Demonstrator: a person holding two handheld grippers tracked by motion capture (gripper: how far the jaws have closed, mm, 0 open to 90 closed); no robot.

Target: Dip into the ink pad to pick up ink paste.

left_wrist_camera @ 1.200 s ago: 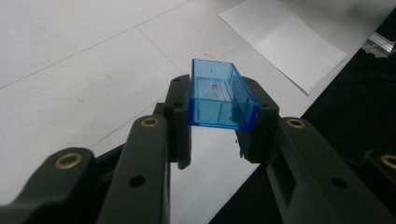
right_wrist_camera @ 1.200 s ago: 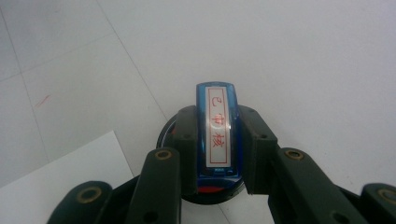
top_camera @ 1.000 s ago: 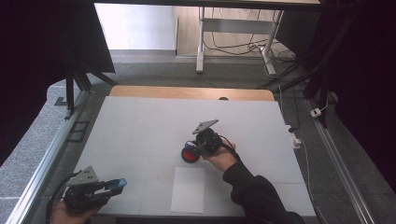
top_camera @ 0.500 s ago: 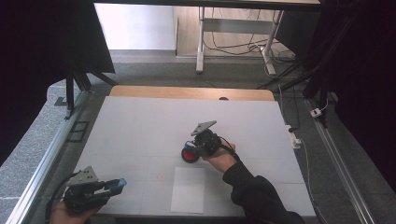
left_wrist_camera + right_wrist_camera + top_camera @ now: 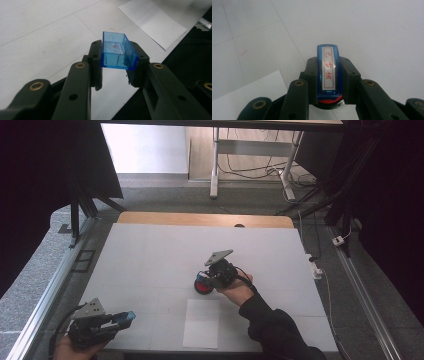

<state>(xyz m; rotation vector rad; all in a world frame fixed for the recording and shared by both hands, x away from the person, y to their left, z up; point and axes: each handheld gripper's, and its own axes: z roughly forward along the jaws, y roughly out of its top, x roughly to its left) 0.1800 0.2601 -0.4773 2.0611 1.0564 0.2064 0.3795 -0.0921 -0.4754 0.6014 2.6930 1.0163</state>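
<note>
Right gripper view: right gripper (image 5: pixel 329 82) clenched on a blue stamp (image 5: pixel 328 72), flanks pinched between the pads, long axis running away from the camera along the jaws, labelled face up, red base toward the camera. High view: same stamp (image 5: pixel 203 284) near mid-table, just beyond a white paper sheet (image 5: pixel 201 324). Left gripper view: left gripper (image 5: pixel 118 67) grasping a clear blue cap (image 5: pixel 118 52), open end toward the camera, long axis along the jaws, above the white table (image 5: pixel 37 32).

Premises present as a laboratory recording bay. A white work table (image 5: pixel 150 255) sits inside an aluminium rail frame (image 5: pixel 45 295), flanked by black curtains (image 5: pixel 45 170); loose cables (image 5: pixel 260 167) run across grey carpet (image 5: pixel 165 197) beneath a desk (image 5: pixel 250 145).
</note>
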